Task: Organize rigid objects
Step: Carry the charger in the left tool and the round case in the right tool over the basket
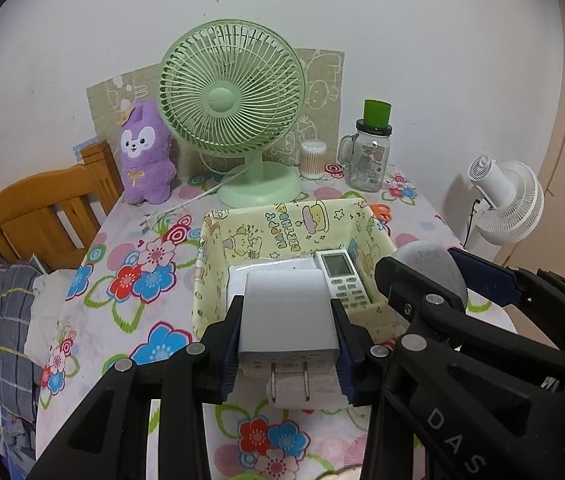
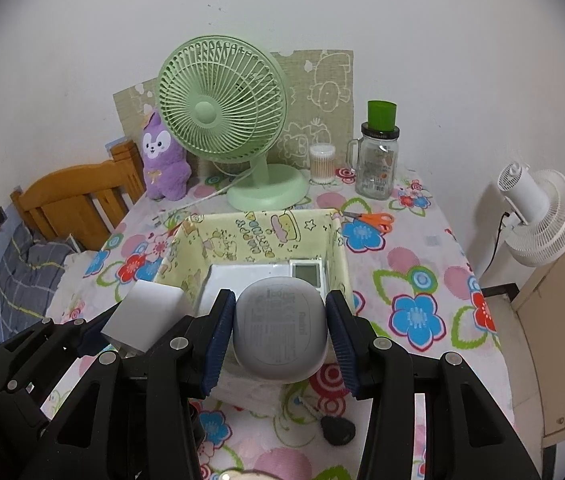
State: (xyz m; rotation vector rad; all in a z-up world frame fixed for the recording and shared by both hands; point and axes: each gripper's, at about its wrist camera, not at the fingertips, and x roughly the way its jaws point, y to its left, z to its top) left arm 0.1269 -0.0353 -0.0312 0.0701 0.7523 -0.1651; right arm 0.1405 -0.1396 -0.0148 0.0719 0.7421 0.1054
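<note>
Both loads carried toward the box, side by side

Left gripper (image 1: 288, 332) pinches the white charger (image 1: 288, 316); right gripper (image 2: 280, 330) pinches the grey case (image 2: 280, 332); crowded together over the box's near rim (image 2: 180, 276), either could clip it or knock the other loose.

In the left wrist view the white charger (image 1: 288, 320) is covering most of the flat white item (image 1: 272, 266) in the box (image 1: 218, 240), and the right hand-held gripper (image 1: 438, 280) is blocking the box's near right corner. In the right wrist view the grey case (image 2: 280, 330) is hiding the lower half of the remote (image 2: 308, 274), its moulded lettering is staying too small to read, and a small black object (image 2: 338, 430) on the tabletop (image 2: 422, 264) is remaining unidentifiable.
</note>
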